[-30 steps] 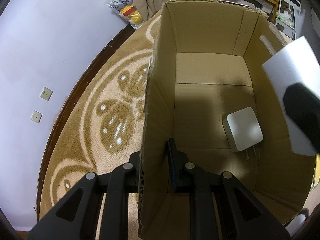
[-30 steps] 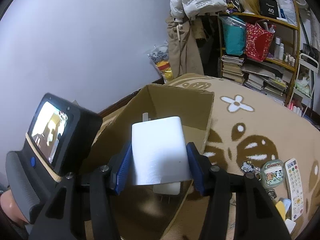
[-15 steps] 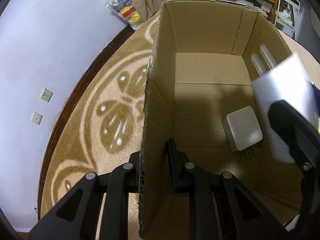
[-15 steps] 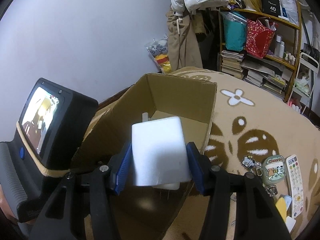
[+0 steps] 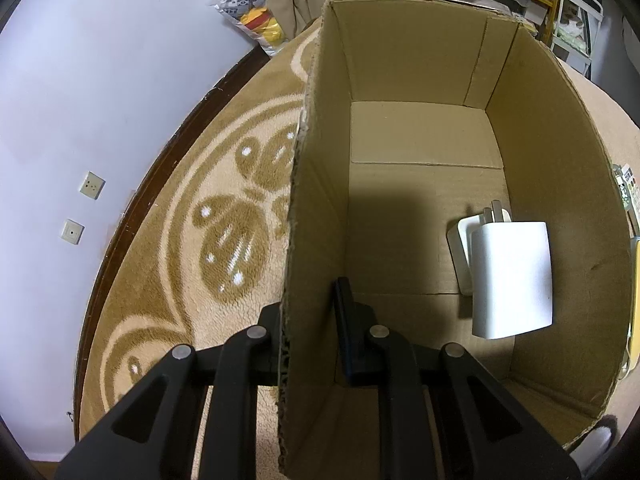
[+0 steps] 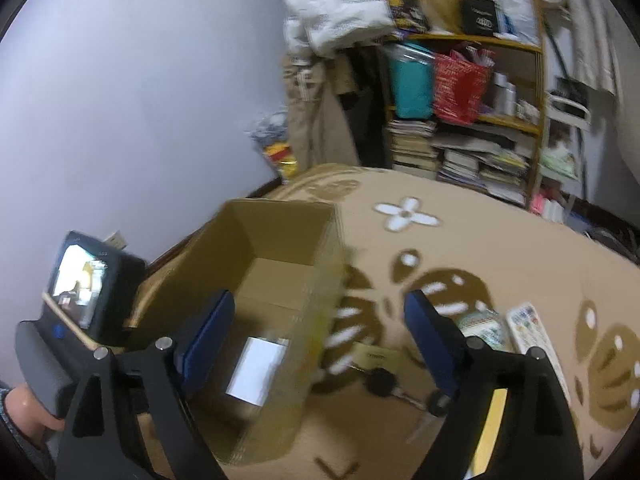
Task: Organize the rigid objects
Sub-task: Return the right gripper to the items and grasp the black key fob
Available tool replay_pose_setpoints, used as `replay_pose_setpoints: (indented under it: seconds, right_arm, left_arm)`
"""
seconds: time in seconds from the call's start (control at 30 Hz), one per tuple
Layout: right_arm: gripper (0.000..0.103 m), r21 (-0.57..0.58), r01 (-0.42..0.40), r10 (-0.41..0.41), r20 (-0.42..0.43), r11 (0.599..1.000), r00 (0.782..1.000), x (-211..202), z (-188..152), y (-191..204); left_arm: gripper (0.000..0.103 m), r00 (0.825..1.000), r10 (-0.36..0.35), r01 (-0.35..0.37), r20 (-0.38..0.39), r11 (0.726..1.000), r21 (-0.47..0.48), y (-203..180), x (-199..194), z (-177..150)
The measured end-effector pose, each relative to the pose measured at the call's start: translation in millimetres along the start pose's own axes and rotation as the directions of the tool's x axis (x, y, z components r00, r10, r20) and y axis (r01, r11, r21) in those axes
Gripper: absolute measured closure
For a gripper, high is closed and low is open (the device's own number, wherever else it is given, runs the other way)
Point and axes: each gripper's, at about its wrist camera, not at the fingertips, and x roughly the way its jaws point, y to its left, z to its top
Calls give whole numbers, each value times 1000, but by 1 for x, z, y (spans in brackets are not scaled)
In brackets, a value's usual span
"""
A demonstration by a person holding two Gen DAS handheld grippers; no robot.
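Two white chargers (image 5: 510, 280) now lie inside the cardboard box (image 5: 400, 80), one resting partly on top of the other against the right wall, prongs of the upper one pointing to the far end. My left tool (image 5: 308, 320) is pinched on the box's near-left wall, one finger outside and one inside, steadying it on the patterned rug (image 5: 224, 216). My right tool (image 6: 320, 328) is spread wide with nothing between its blue pads (image 6: 208, 332), hanging above the box's right edge; that view is blurred, so small detail is uncertain. On the rug to the right of the box I can make out a remote control (image 6: 532, 332), a small patterned case (image 6: 484, 328) beside it, and a dark key (image 6: 384, 382) nearer the box. These look hard and light, I judge; the remote is long and flat, best taken across its narrow width near the middle so it does not tip, and its smooth plastic may slip. The key lies low in the pile and may need a shallow pinch at its thick head.
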Motion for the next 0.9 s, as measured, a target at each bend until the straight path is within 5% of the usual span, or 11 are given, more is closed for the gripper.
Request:
replay_pose_setpoints:
  seconds: [0.53,0.63,0.9]
  right_arm:
    - [13,54,70,-62,-147,996,987,47,-40,-45]
    - [24,57,53,-43,-168,997,985,56,-45,-48]
    - [26,115,16,13,-252,993,968,82,-60,-61]
  left_arm:
    - [87,1000,-4,4,-3,1000,0,2,-4,2]
    - [87,1000,-4,4,-4,1000,-1,2,-4,3]
    - [87,1000,-4,4,-3,1000,0,2,-4,3]
